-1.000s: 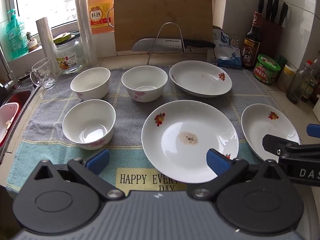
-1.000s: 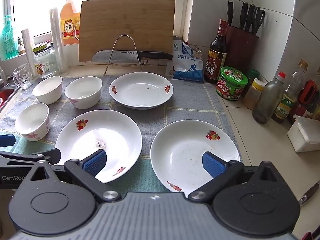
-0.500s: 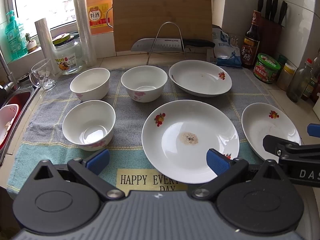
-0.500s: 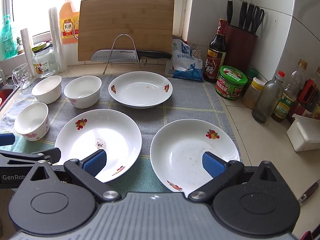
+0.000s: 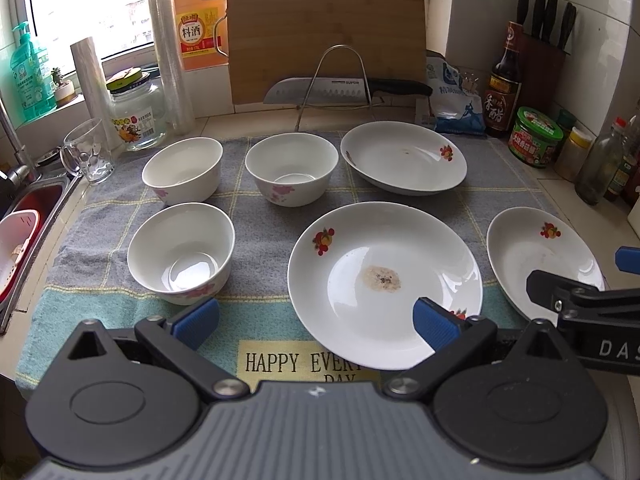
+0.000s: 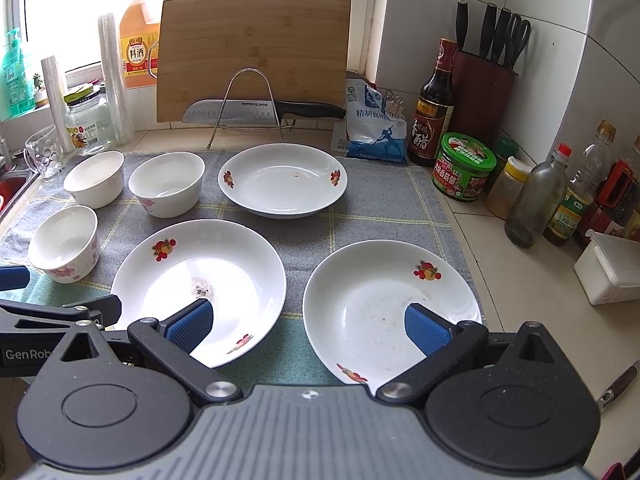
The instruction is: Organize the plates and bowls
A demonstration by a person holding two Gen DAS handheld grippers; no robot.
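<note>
Left gripper (image 5: 316, 320): being held wide open at lower centre, nothing being gripped.
Right gripper (image 6: 308, 322): being held wide open, nothing gripped, above the near edges of two plates.
Plates: soiled plate (image 5: 384, 284) being shown centre; right plate (image 6: 392, 312) lower right; far plate (image 5: 404, 158) above.
Bowls (image 5: 180, 252): three being seen grouped left of centre on the towel (image 5: 256, 220).

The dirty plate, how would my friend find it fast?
Look at the grey checked towel on the counter. Three plates lie on it; take the middle plate, nearest the words "HAPPY EVERY DAY". It alone has a brownish speckled smear in its centre.
</note>
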